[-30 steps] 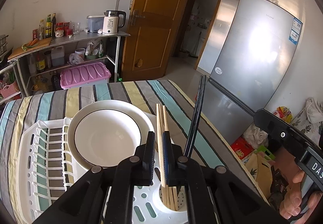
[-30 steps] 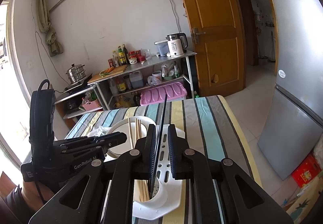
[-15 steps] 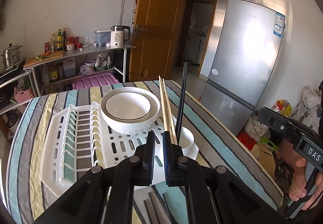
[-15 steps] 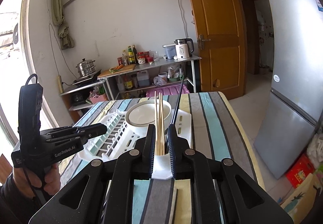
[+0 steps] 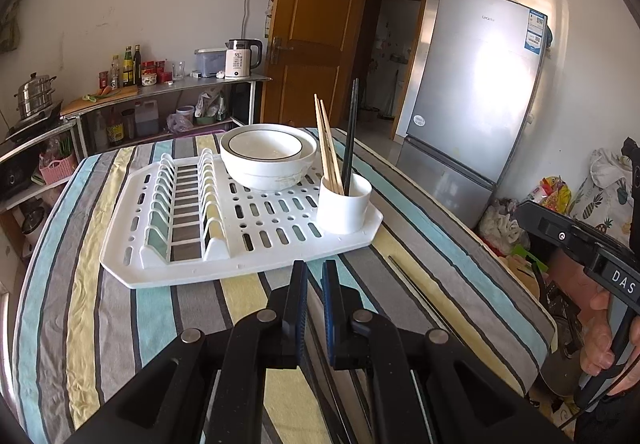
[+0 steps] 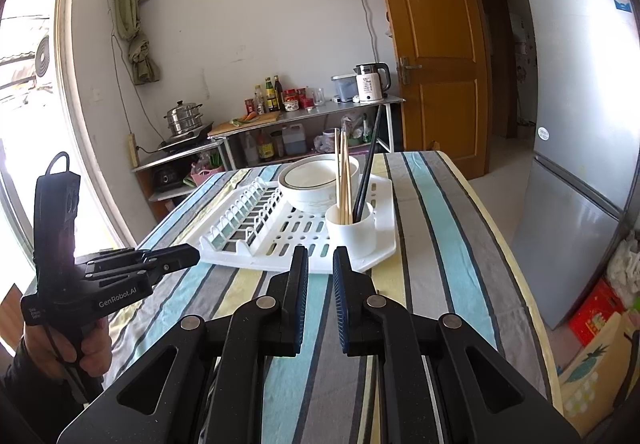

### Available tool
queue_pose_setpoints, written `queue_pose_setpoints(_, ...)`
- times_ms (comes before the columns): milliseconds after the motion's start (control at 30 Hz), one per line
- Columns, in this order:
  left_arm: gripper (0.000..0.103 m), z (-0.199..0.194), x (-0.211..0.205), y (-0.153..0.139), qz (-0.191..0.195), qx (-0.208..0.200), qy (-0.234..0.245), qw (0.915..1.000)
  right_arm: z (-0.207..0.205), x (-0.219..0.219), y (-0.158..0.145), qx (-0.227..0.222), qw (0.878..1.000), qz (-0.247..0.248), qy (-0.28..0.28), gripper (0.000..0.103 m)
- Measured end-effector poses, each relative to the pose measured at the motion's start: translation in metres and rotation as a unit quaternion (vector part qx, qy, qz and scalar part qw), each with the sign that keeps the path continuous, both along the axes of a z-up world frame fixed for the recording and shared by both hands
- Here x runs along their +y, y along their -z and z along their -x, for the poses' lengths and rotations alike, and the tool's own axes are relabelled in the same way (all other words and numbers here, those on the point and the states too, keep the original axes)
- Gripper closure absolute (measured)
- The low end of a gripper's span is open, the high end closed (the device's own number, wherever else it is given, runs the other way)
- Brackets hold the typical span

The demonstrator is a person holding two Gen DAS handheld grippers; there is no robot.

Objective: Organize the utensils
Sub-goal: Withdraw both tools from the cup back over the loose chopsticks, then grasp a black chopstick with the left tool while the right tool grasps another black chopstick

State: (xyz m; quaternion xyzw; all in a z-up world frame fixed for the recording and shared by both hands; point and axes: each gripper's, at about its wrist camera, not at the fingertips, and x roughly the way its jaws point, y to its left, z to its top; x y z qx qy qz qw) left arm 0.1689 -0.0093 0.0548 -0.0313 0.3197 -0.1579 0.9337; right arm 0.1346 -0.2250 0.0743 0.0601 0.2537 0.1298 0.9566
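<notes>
Step in hand, as I read it: between picks. Both tools are empty and sit short of the rack w/ chopsticks already standing in the cup.

L gripper (image 5: 315,272): jaws shut to a sliver, nothing in them. R gripper (image 6: 321,258): jaws a narrow gap apart, also holding nothing.

Containers:
- white cup (image 5: 344,209) is straight ahead of L gripper and a bit to its right, on the near right corner of the drying rack (image 5: 256,260). Inside are pale wooden chopsticks (image 5: 326,139) leaning left and dark chopsticks (image 5: 351,131) nearly upright. Exact count is hard to tell.
- white bowl (image 5: 266,163) is beyond the cup, ahead-left of L gripper, on the rack. It looks like 2 nested, and empty.
- rack's plate slots, far left of L gripper, hold nothing.

Still loose: one dark chopstick (image 5: 416,286) flat on the striped table (image 5: 100,324), just right of L gripper, between it and the R tool. Poss. more under L gripper, can't tell.

Next move prob. needs jaws opened, tips lowered flat to the cloth over that thin stick, a pinch near one end, then a lift and tilt to upright so it drops into the cup w/o knocking the others.
</notes>
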Motion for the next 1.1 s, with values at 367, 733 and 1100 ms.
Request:
queue_pose_setpoints(367, 0.097, 0.029, -0.006, 0.017, 0.005, 0.019, 0.016, 0.9997, 0.017, -0.006, 0.02, 0.02, 1.0, -0.005, 0.0, 0.09)
queue_pose_setpoints(733, 0.094, 0.01, -0.014, 0.034, 0.0, 0.048, 0.015, 0.9987, 0.007, -0.013, 0.039, 0.043, 0.999, -0.004, 0.003, 0.088)
queue_pose_setpoints(1100, 0.091, -0.04, -0.026, 0.067, -0.02, 0.106, 0.016, 0.9941, -0.023, -0.02, 0.066, 0.084, 0.996, 0.013, 0.005, 0.086)
